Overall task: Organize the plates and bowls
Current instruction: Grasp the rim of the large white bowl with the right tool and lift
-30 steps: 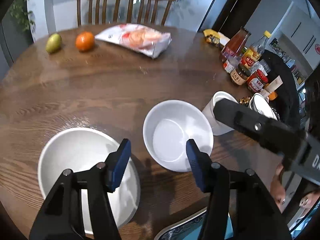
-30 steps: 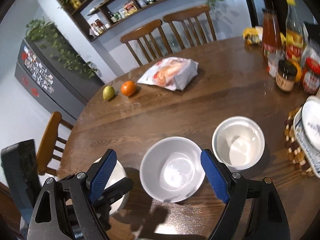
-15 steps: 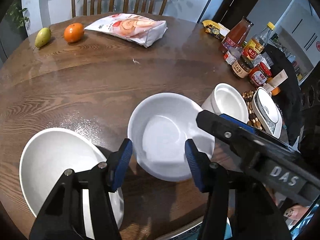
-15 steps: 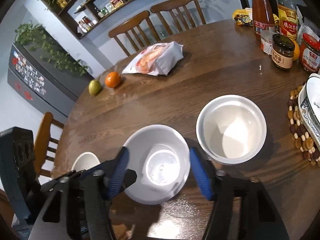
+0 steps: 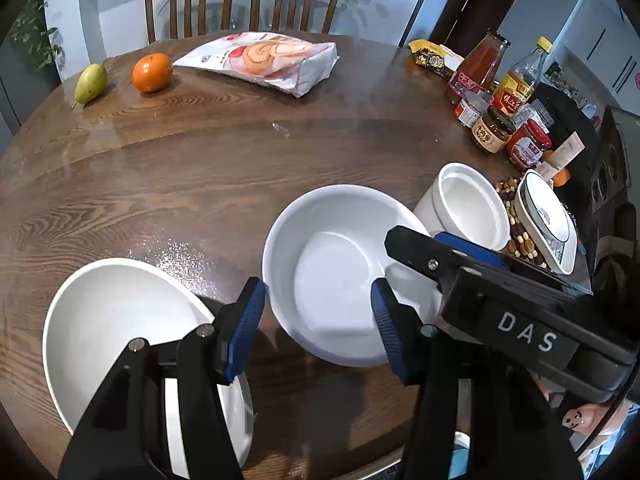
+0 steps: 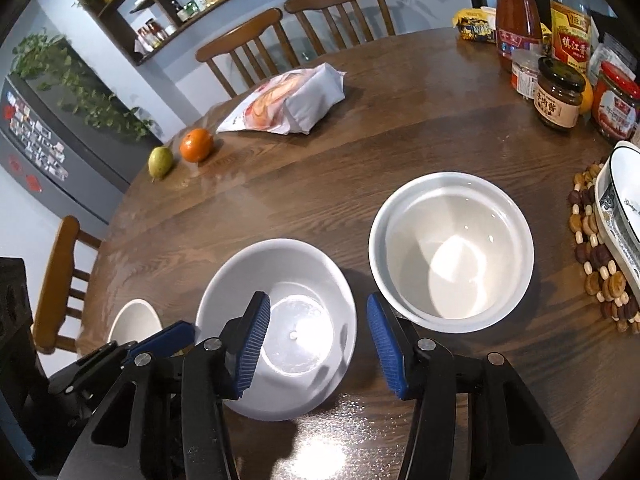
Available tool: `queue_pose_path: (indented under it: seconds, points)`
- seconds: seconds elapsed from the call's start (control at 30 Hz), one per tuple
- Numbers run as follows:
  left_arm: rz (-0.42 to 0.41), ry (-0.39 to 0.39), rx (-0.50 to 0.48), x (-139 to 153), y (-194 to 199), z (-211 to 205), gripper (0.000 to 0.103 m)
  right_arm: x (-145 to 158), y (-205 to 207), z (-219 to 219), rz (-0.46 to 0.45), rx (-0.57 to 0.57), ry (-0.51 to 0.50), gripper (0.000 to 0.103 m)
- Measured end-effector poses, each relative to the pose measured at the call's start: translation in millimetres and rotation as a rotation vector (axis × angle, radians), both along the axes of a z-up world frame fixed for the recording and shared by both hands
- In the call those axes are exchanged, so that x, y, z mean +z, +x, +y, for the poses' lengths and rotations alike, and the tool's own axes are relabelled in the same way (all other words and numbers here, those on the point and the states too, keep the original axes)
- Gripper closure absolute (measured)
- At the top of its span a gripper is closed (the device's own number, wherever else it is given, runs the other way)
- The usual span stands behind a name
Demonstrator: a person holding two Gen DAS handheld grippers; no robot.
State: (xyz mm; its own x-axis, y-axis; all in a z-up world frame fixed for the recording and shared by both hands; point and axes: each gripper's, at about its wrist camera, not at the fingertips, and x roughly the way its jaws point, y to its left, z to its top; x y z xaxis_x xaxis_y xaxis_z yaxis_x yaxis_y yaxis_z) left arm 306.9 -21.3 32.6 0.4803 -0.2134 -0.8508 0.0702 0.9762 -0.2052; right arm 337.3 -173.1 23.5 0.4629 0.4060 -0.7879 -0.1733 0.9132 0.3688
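Observation:
A shallow white bowl sits near the front of the round wooden table. My left gripper is open low over it, one pad just outside the left rim, the other above the inside. My right gripper is also open, straddling the same bowl's right rim without pressing on it. A deep white bowl, seemingly nested in another, stands just to the right. A wide white bowl lies at the front left, partly under my left gripper's frame.
A patterned dish rests on a beaded mat at the right edge. Jars and sauce bottles crowd the far right. A snack bag, an orange and a pear lie at the back, with two chairs behind.
Both grippers have sunk towards the shallow bowl, which looks larger in both views. The right jaws have narrowed from wide apart and stand around the bowl's right rim.

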Motion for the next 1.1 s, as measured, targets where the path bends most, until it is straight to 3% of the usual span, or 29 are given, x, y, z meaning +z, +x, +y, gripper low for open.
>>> queue_pose_path:
  seconds: [0.63,0.67,1.1]
  points:
    - [0.021,-0.028,-0.023,-15,5,-5,0.051,-17,8,7,0.033,0.012,0.0,0.049]
    - [0.02,-0.029,-0.021,-15,5,-5,0.051,-18,8,9,0.034,0.019,-0.005,0.053]
    - [-0.041,-0.007,-0.022,4,-9,-6,0.05,3,-8,14,-0.062,0.018,-0.039,0.056]
